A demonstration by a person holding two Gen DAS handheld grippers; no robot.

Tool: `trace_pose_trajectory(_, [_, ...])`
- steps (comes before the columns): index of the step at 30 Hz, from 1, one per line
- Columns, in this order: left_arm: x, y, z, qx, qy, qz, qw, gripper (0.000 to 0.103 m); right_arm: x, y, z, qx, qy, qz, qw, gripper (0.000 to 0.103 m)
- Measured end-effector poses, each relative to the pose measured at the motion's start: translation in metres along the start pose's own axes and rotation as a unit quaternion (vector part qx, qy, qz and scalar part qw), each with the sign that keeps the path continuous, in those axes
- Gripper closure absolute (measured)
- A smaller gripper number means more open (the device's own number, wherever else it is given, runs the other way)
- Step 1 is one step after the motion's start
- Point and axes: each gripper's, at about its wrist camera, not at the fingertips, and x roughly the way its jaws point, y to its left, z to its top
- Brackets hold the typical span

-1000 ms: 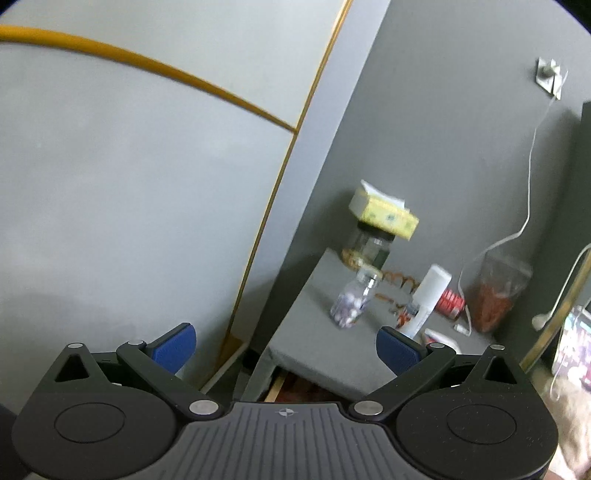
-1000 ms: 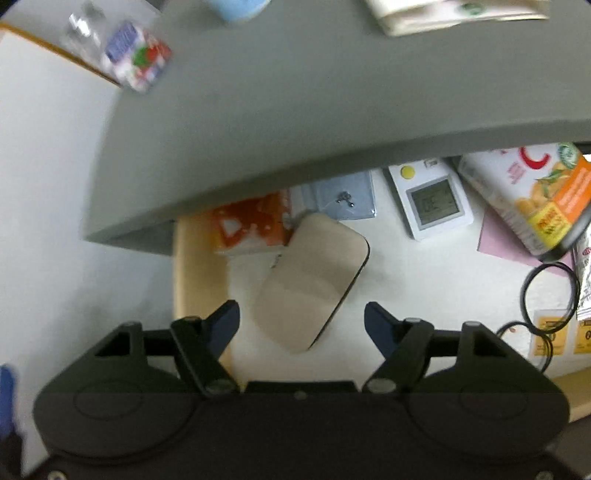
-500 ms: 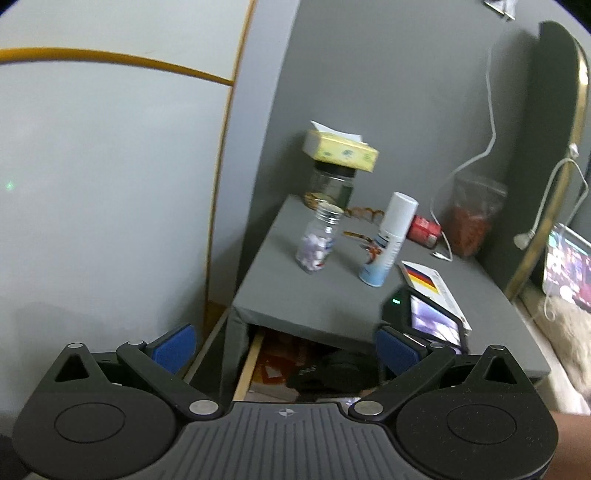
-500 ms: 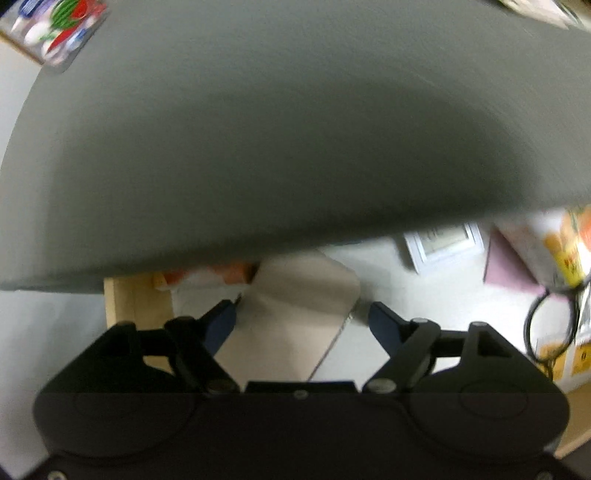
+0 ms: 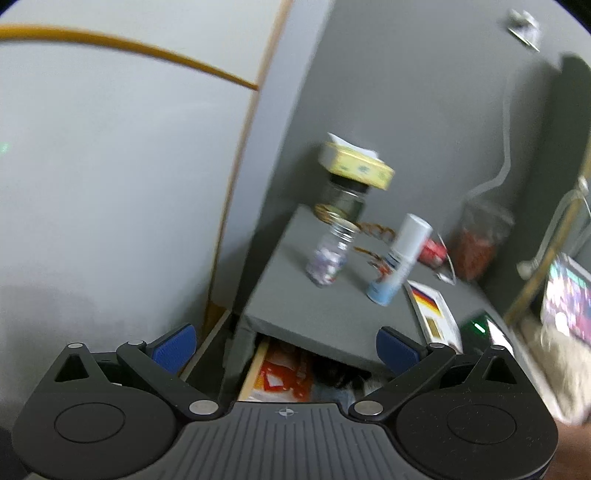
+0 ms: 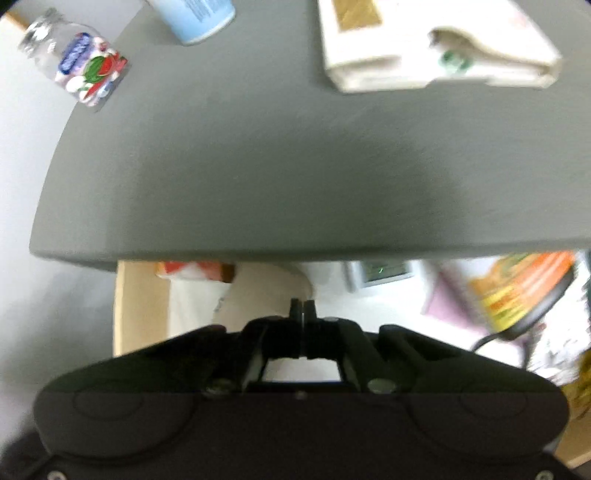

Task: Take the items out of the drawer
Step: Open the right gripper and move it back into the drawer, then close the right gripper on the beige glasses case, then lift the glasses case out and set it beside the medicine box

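Drawer [image 6: 142, 306] stands pulled out beneath the front edge of one grey nightstand top [image 6: 280, 173], at six o'clock of that top in the right wrist view; its light wooden side rail shows at the left. Counted inside: one beige flat rounded pad [image 6: 266, 291], one orange-and-white packet [image 6: 192, 268] at its ten o'clock, one small white digital device [image 6: 380, 273] at its three o'clock, one orange printed pouch [image 6: 524, 291] further right, and one black cord loop [image 6: 532, 321]; all are blurred. Counted on the top: one clear candy jar [image 6: 79, 68] at ten o'clock, one pale blue spray can [image 6: 197, 16] at twelve, and one stack of white paper packets [image 6: 424, 48] at one o'clock. Right gripper [image 6: 302, 308] has its jaws pressed together, tips meeting over the pad's near edge; whether the pad is pinched between them cannot be told. Left gripper [image 5: 284, 341] is spread wide with nothing between its blue pads [image 5: 175, 341], held off the nightstand's left front corner, with the pale wall panel [image 5: 110, 166] at its nine o'clock. The overhanging top covers the rear of the drawer, leaving only the front strip open from above
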Motion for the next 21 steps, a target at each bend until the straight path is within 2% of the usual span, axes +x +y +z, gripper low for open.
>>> trace_pose_trajectory(1, [0.0,0.002,0.001,-0.006,0.0,0.001,1.0,0.0,-0.002,-0.001,-0.003,-0.009,0.008,0.006,1.0,0.103])
trace_pose_trajectory(3, [0.0,0.005,0.002,-0.017,0.0,0.003,0.9999,0.0,0.0,0.001,-0.008,-0.004,0.026,0.016,1.0,0.092])
trace_pose_trajectory(4, [0.0,0.006,0.003,-0.021,-0.003,0.004,0.9998,0.0,0.002,0.002,-0.011,0.014,0.036,0.02,0.999,0.077])
trace_pose_trajectory(5, [0.0,0.006,0.003,-0.026,-0.005,0.005,0.9997,0.0,0.004,0.005,-0.013,0.034,0.039,0.02,0.998,0.053])
trace_pose_trajectory(7, [-0.001,0.007,0.004,-0.029,-0.008,0.004,0.9995,0.0,0.007,0.019,-0.023,0.054,0.028,0.009,0.998,0.037])
trace_pose_trajectory(10, [-0.002,0.007,0.003,-0.026,-0.009,0.001,0.9996,0.0,0.026,0.06,-0.018,0.06,0.022,-0.042,0.997,0.036])
trace_pose_trajectory(13, [-0.003,0.007,0.004,-0.021,-0.012,0.001,0.9997,0.0,0.054,0.091,-0.024,0.042,0.044,-0.108,0.992,0.033])
trace_pose_trajectory(15, [-0.004,0.009,0.005,-0.022,-0.014,0.002,0.9997,0.0,0.071,0.108,-0.029,0.024,0.059,-0.143,0.988,0.028])
trace_pose_trajectory(16, [-0.004,0.013,0.006,-0.027,-0.014,0.004,0.9995,0.0,0.076,0.113,-0.032,0.01,0.063,-0.147,0.987,0.023])
trace_pose_trajectory(21, [-0.004,0.018,0.007,-0.035,-0.014,0.004,0.9993,0.0,0.072,0.112,-0.039,-0.061,0.078,-0.126,0.987,0.037])
